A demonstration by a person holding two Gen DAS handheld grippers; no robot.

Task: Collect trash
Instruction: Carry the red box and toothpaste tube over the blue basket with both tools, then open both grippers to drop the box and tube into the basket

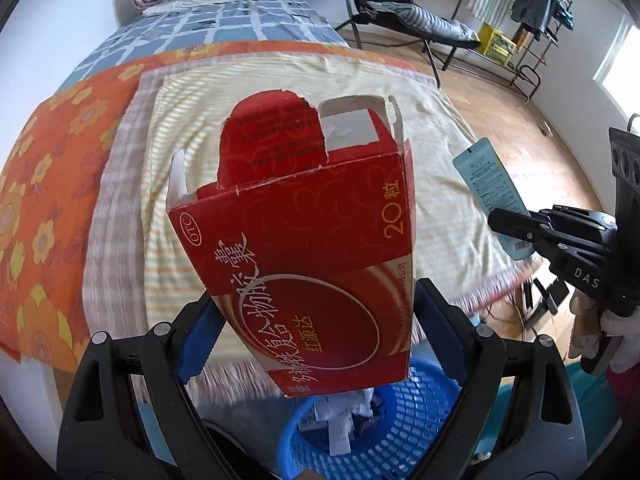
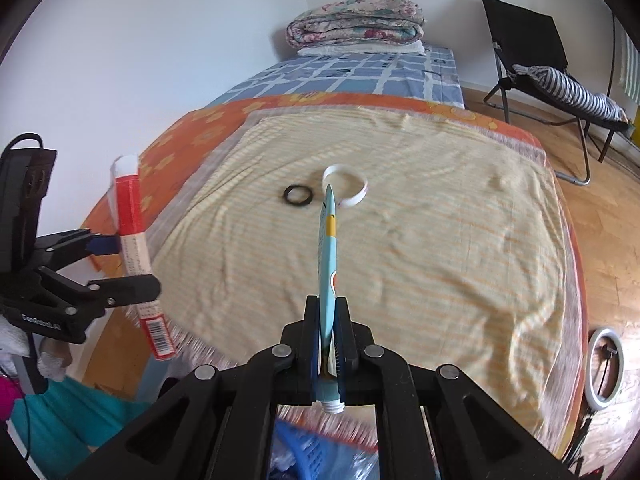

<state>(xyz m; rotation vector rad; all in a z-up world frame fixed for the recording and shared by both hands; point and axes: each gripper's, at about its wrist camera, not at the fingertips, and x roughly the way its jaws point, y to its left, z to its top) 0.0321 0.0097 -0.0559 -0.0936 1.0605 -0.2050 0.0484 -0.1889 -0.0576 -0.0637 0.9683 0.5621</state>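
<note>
Left wrist view showed the left tongs (image 1: 316,320) clamped on a red medicine box (image 1: 304,236), its torn top flaps open, held up over a blue mesh basket (image 1: 400,412) with crumpled white paper (image 1: 344,416) in it. Off to the right in that view, the right tongs (image 1: 516,228) pinched a flattened light-blue tube (image 1: 490,188). From the right wrist view, the right tongs (image 2: 330,340) were closed on that tube (image 2: 329,248), seen edge-on, its white threaded neck pointing back toward the camera below the fingers (image 2: 347,336). The left tongs (image 2: 120,264) appeared at the left edge, gripping the red box (image 2: 134,240) upright, barcode end down. Beyond both, the bed (image 2: 440,240) carried a yellow striped cloth (image 2: 420,216) over an orange flowered sheet (image 2: 192,136); a black ring (image 2: 298,195) and a white ring (image 2: 352,188) lay just beside each other on the cloth. A folded quilt (image 2: 356,22) sat at the bed's far end, and a black folding chair (image 2: 524,40) stood on the wooden floor (image 2: 600,208).
</note>
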